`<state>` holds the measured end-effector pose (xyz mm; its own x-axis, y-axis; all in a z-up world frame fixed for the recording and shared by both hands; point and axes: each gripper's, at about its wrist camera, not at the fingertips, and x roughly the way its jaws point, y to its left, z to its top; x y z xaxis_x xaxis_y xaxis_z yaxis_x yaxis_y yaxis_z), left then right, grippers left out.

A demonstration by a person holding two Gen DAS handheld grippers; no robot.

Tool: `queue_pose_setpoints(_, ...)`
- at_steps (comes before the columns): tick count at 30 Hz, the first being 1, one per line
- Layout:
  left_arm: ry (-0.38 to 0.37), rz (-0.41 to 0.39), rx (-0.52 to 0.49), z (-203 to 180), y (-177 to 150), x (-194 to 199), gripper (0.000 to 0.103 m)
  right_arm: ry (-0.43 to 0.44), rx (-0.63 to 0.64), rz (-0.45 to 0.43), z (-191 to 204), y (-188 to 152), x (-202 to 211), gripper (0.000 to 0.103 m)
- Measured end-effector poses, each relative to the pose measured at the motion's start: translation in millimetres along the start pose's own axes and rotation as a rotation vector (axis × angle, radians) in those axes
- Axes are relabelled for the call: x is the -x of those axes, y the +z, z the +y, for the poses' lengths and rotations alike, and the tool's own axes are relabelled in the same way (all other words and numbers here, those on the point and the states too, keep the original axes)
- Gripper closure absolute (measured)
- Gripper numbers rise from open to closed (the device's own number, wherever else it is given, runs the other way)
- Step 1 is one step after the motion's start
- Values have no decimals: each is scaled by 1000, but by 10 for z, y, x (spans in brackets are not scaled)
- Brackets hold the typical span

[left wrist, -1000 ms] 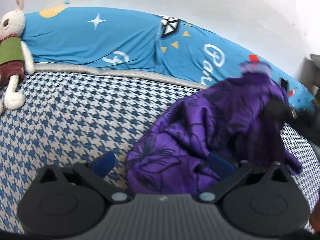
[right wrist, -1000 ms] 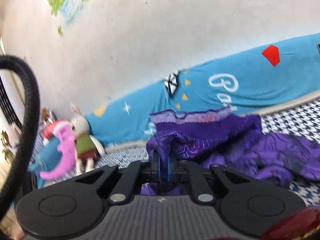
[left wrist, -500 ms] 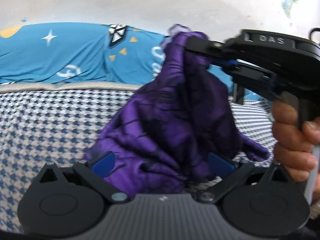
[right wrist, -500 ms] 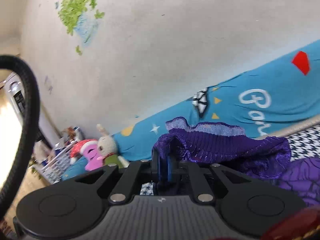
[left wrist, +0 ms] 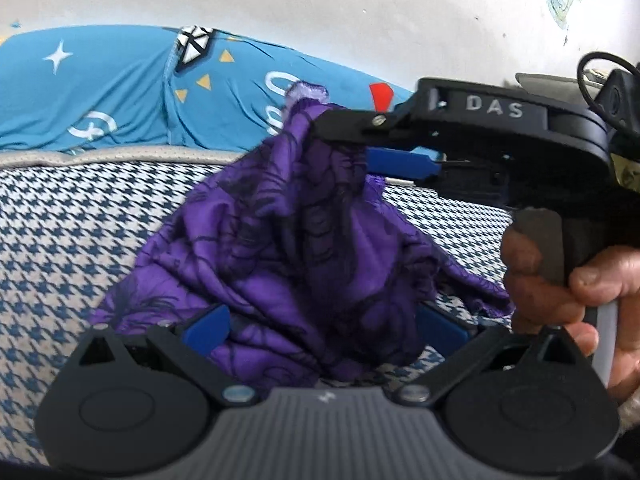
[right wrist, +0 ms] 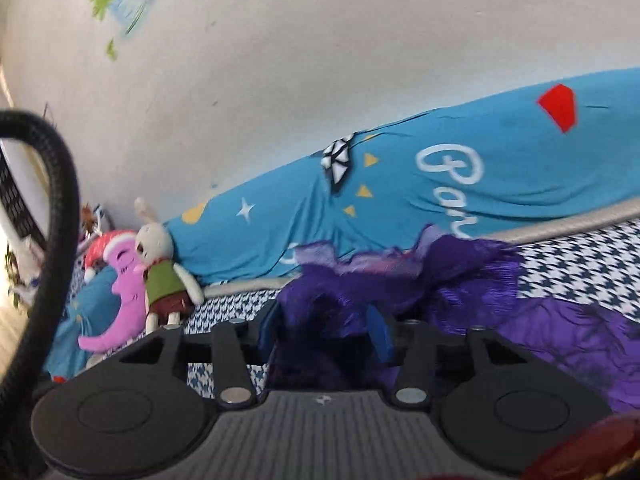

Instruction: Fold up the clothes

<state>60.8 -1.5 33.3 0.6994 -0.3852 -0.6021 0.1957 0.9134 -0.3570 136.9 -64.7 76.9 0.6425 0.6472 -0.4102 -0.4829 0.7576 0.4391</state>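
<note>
One purple garment (left wrist: 280,240) is all the clothing we can find. It sits bunched on the checked bed cover (left wrist: 80,220), with one part pulled up into a peak at the right gripper (left wrist: 360,144). From that gripper's own camera its fingers stand apart, with a wad of cloth lying between and over them, so we read it as let go rather than clamped. Even so, the cloth hangs from it in the left view.

The left gripper (left wrist: 324,328) is spread wide, its blue pads either side of the lower folds and pinching nothing.

We judge this to be the sorting-out step, lifting the crumpled piece to find an edge or corner. No flat fold shows anywhere on it. The next move, as we see it, calls for a firm hold at two separate points of one hem, so the cloth can be stretched and laid flat. The loose, slippery-looking cloth may slide off parted fingers.

Counting the rest, we see:
- two grippers
- one hand (left wrist: 560,292) on the right handle
- one blue sheet (left wrist: 100,88) along the wall
- two soft toys, a rabbit (right wrist: 160,272) and a pink one (right wrist: 124,300), well apart from the garment
</note>
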Motion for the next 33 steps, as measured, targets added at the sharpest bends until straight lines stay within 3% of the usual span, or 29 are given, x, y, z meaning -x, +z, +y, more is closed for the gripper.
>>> queue_pose_setpoints(10,-25,13,17,-218,-26,-197,0,-71,-36,-20,-268,16,343,55)
queue_pose_setpoints(21,115,-47,8,-249,-50,-433,2,-178,-53,23,-469,-69,458,55)
queue_pose_setpoints(22,131,-60,5,-240,-36,-402,5,-190,-59,25,-488,-71,456,55)
queue_pose_setpoints(24,162,-86,-2,-222,-9,-340,31,-219,-72,31,-523,-73,447,55)
queue_pose_setpoints(27,210,-126,-11,-196,32,-248,57,-261,-89,42,-566,-78,426,55)
queue_pose_setpoints(30,257,-166,-20,-169,73,-155,76,-294,-106,51,-602,-79,402,55)
queue_pose_setpoints(33,304,-205,-30,-142,114,-62,81,-314,-118,51,-627,-81,400,55)
